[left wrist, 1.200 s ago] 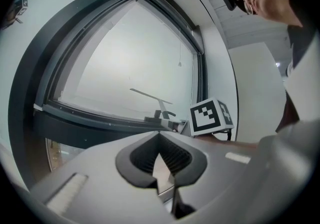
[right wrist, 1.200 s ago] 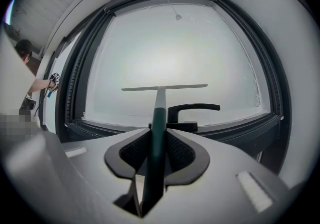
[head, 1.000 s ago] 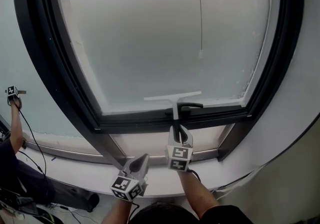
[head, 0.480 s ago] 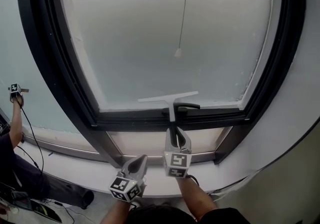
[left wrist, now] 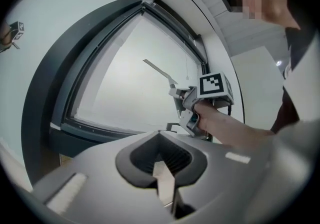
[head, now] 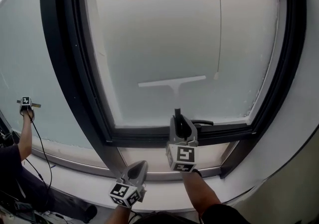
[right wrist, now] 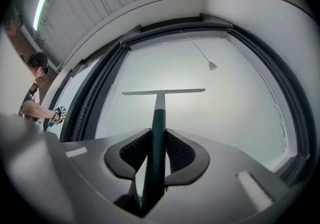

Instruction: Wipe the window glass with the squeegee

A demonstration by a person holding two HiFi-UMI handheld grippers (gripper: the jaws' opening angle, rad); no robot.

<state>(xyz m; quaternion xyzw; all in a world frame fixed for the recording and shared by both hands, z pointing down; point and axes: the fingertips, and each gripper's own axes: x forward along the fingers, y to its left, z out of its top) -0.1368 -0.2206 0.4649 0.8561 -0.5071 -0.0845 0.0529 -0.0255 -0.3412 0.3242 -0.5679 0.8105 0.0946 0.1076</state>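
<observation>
Against the frosted window glass [head: 164,28], the right tongs [head: 177,117] pinch the squeegee [head: 172,82] handle, blade flat for wiping; the left tongs [head: 141,164] hang pressed together, empty.

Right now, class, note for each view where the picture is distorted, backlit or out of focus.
Head view: the window frame bows into curves; bright glass backlights the squeegee. Left gripper view: the near fingers blur. Right gripper view: dark round vignette; the frame arches.

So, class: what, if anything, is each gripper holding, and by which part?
The right gripper is shut on the squeegee, gripping its dark handle. The left gripper holds nothing; its fingers are together.
</observation>
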